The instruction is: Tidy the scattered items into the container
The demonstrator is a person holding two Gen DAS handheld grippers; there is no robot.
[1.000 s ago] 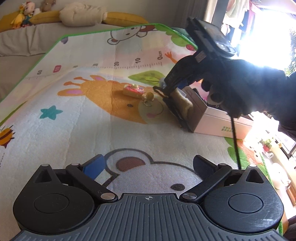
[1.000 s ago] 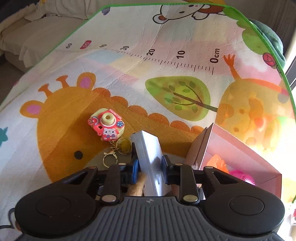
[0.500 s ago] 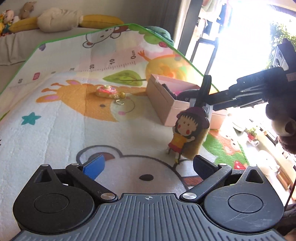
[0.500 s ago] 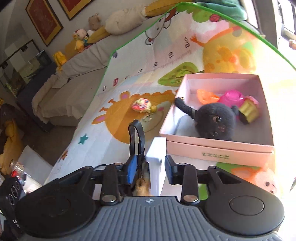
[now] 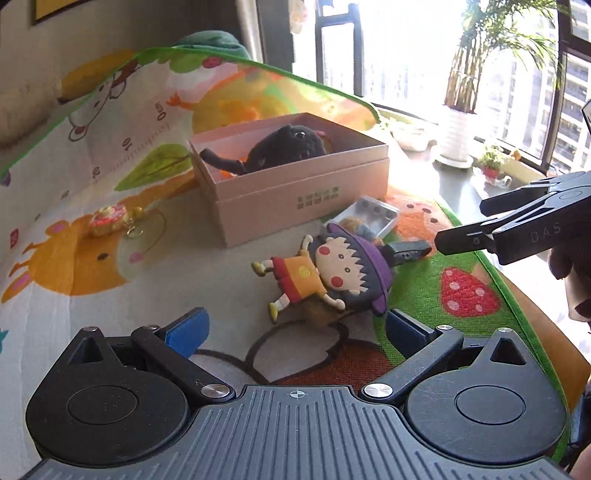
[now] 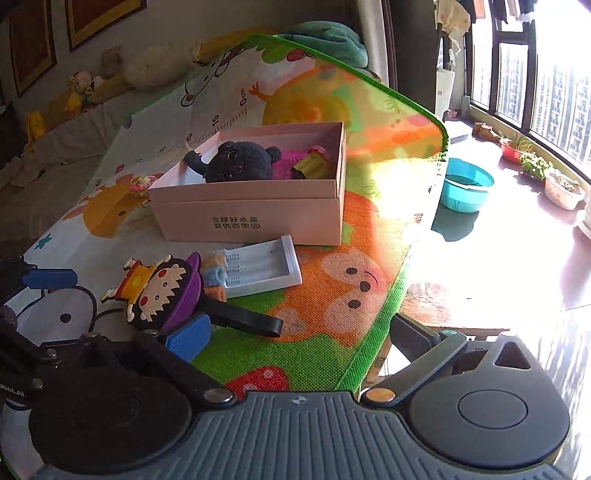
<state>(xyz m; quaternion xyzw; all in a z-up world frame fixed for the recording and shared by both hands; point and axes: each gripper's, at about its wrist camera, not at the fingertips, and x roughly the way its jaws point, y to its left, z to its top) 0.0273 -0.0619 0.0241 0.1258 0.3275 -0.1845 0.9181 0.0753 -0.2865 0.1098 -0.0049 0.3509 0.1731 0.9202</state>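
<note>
1. The right tool [image 6: 295,332] is opening, its jaws spread wide with nothing between them.
2. Just ahead of its left finger lies the cartoon girl figure [image 6: 162,291], flat on the play mat [image 6: 332,295].
3. Beyond that sit the white battery tray [image 6: 258,266] and the pink box [image 6: 251,218].
4. The left tool [image 5: 295,332] is open and empty, the figure just ahead of it.

Sunlit windows [image 6: 535,70], framed pictures [image 6: 99,18]
</note>
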